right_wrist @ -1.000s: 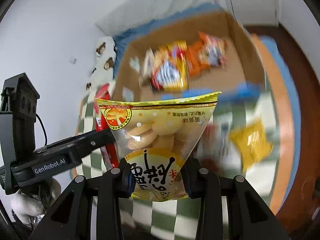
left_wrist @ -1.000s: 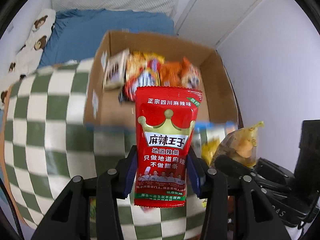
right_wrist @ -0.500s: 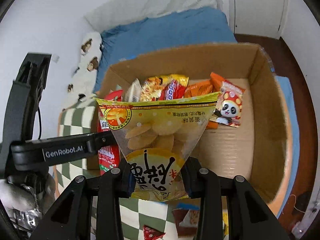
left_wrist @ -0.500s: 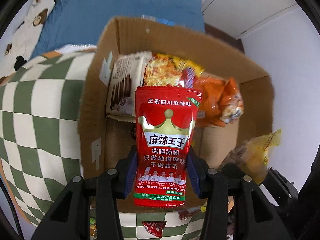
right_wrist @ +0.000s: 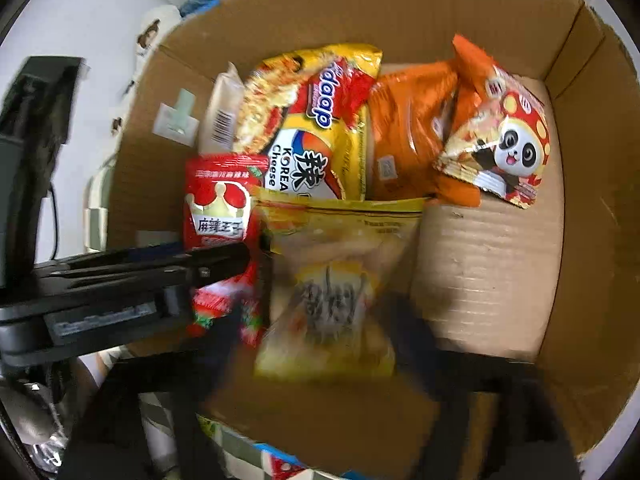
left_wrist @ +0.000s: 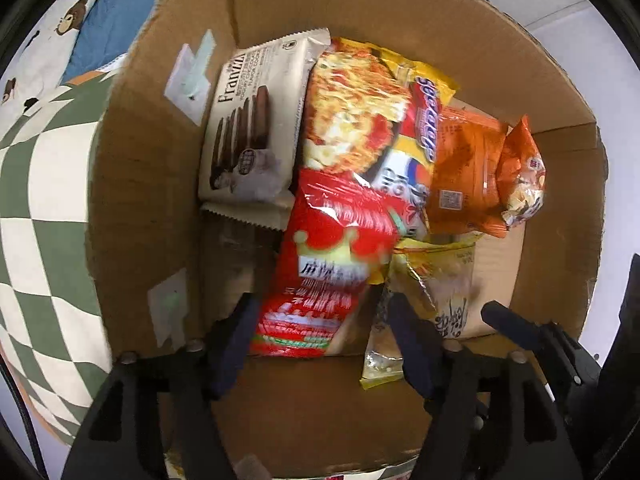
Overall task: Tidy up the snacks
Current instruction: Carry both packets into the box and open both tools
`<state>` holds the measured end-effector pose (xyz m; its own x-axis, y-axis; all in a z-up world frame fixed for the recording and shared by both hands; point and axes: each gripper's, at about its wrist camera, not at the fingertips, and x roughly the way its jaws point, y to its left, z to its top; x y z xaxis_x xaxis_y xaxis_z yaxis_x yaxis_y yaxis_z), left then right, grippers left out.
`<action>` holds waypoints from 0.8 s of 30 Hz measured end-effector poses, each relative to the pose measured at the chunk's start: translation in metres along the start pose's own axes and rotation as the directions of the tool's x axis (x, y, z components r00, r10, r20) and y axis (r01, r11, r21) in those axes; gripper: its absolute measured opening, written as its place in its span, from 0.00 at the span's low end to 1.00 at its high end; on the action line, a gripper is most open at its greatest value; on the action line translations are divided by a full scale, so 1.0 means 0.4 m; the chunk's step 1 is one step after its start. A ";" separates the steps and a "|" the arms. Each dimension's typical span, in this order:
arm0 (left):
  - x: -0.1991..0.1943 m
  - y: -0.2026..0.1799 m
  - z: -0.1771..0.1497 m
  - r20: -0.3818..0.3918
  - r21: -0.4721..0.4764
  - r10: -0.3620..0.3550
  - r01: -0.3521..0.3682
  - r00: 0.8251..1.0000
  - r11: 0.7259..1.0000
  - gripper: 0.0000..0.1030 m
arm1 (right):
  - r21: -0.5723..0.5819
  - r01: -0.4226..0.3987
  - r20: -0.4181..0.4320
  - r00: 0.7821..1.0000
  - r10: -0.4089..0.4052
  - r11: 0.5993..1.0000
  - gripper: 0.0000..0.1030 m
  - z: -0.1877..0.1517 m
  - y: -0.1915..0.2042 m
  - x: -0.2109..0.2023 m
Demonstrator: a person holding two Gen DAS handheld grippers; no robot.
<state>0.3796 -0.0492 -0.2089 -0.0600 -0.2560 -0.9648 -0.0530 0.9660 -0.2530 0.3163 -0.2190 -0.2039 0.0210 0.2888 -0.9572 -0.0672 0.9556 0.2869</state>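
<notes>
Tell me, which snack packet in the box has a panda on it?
The small orange-and-red packet at the right end of the row; no other packet shows an animal.

Black plastic tongs (left_wrist: 320, 344), small round screws; marking apparently blurred.

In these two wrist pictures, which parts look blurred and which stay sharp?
Left wrist view: the red crown packet is smeared, while the biscuit pack behind it reads sharp. Right wrist view: the yellow chip bag and the near tongs are blurred; the panda packet is crisp.
</notes>
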 end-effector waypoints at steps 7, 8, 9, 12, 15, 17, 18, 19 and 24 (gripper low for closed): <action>-0.011 -0.021 -0.014 0.034 0.028 0.037 -0.038 0.999 0.999 0.82 | 0.019 0.030 0.004 1.000 -0.030 0.999 0.91 0.000 -0.014 -0.012; -0.016 -0.026 -0.015 0.045 0.030 0.048 -0.049 0.998 0.998 0.82 | 0.023 0.033 0.009 0.999 -0.033 0.999 0.91 -0.002 -0.018 -0.018; -0.024 -0.027 -0.020 0.061 0.032 0.058 -0.060 0.996 0.998 0.82 | 0.023 0.035 0.016 0.999 -0.035 0.999 0.91 -0.004 -0.020 -0.023; -0.050 -0.050 -0.033 0.121 0.038 0.075 -0.080 0.990 0.996 0.82 | 0.039 0.049 0.051 0.997 -0.051 0.998 0.91 -0.016 -0.040 -0.056; -0.090 -0.054 -0.055 0.198 0.036 0.081 -0.090 0.977 0.995 0.82 | 0.060 0.052 0.093 0.994 -0.057 0.997 0.91 -0.028 -0.057 -0.090; -0.119 -0.056 -0.078 0.251 0.041 0.072 -0.085 0.965 0.996 0.82 | 0.060 0.069 0.127 0.989 -0.076 0.996 0.91 -0.042 -0.063 -0.115; -0.133 -0.053 -0.091 0.272 0.045 0.077 -0.093 0.959 0.995 0.82 | 0.060 0.080 0.145 0.986 -0.088 0.995 0.91 -0.050 -0.066 -0.128; -0.148 -0.056 -0.108 0.300 0.047 0.089 -0.108 0.950 0.993 0.82 | 0.062 0.085 0.159 0.983 -0.094 0.994 0.91 -0.058 -0.070 -0.138; -0.211 -0.059 -0.164 0.421 0.058 0.118 -0.157 0.899 0.986 0.82 | 0.052 0.092 0.224 0.969 -0.102 0.994 0.91 -0.108 -0.056 -0.196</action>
<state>0.3204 -0.0527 -0.1168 0.3599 -0.1006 -0.9276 0.0151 0.9947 -0.1020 0.2732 -0.2657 -0.1372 0.2507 0.1959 -0.9480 -0.0134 0.9799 0.1990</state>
